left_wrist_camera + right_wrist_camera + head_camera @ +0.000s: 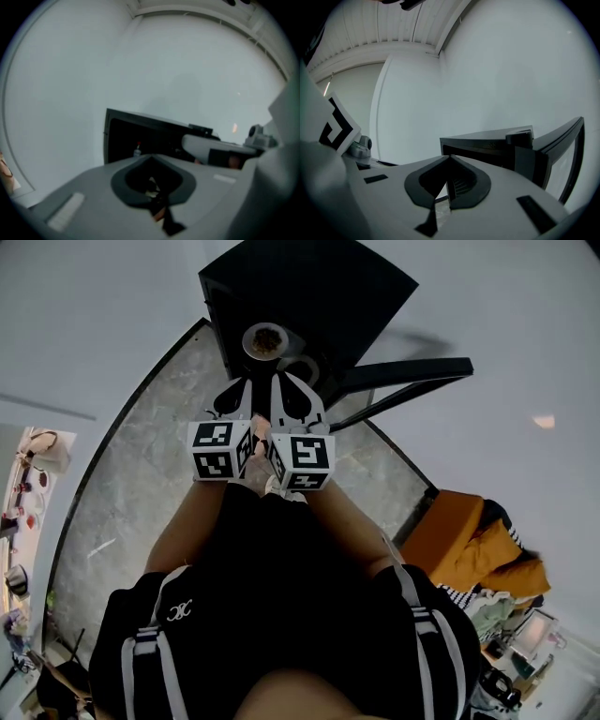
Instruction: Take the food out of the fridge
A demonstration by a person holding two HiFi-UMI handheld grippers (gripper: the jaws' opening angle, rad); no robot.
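A small black fridge stands on the floor ahead with its door swung open to the right. A white plate of brown food shows at its open front, just beyond both grippers' tips. No pad touches it that I can see. Beside it is a pale round rim that I cannot identify. My left gripper and right gripper are held side by side, both shut with nothing between the jaws. The left gripper faces the fridge's dark inside, where a small bottle stands. The right gripper faces the fridge and door.
Grey marble floor lies around the fridge, with white walls behind and on both sides. An orange seat or cloth pile sits to the right. Cluttered items line the far left. The person's feet are below the grippers.
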